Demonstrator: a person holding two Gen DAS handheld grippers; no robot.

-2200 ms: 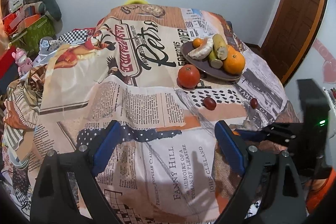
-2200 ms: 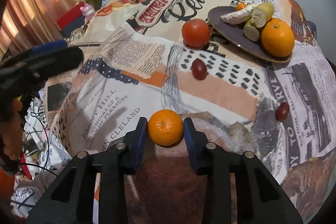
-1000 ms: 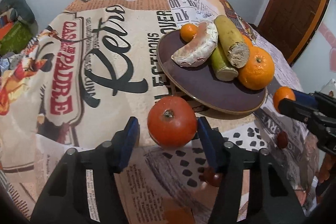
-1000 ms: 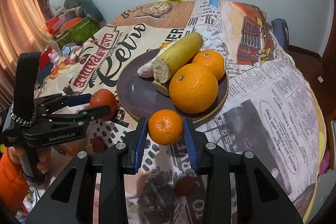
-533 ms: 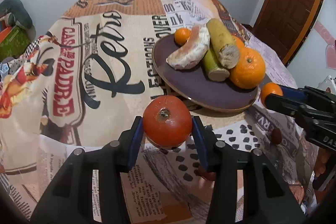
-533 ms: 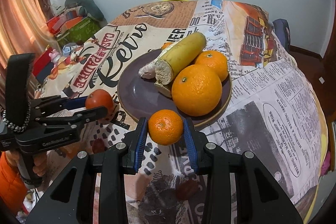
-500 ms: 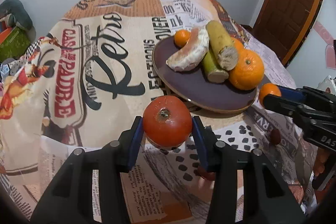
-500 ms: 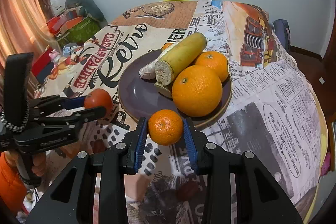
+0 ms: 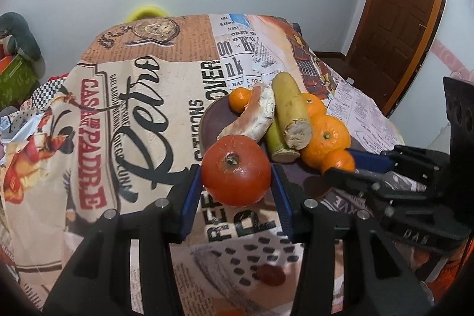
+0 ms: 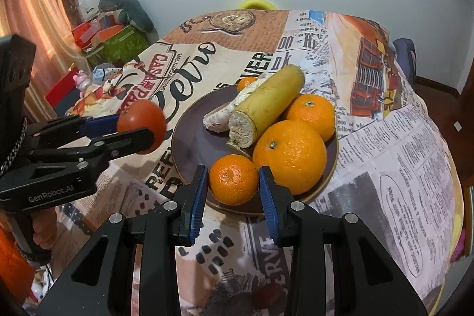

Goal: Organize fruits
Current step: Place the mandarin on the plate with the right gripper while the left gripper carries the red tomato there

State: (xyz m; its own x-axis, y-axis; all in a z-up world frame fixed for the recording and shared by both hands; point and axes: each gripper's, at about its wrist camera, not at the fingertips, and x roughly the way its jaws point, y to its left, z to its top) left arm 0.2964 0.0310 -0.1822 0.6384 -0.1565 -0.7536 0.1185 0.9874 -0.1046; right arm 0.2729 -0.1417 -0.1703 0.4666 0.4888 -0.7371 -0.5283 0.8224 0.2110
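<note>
While both grippers clamped fruit, the plate (image 10: 189, 144) lay just beyond them.
Nearest, the right gripper (image 10: 233, 188) pinched a mandarin (image 10: 233, 183) over the plate's near rim; the left gripper (image 9: 236, 182) squeezed a tomato (image 9: 236, 171) at its left edge. Farther in lay oranges (image 10: 288, 156) and a banana (image 10: 268, 105). A grape (image 9: 270, 274) sat on the near cloth (image 9: 142, 96).
</note>
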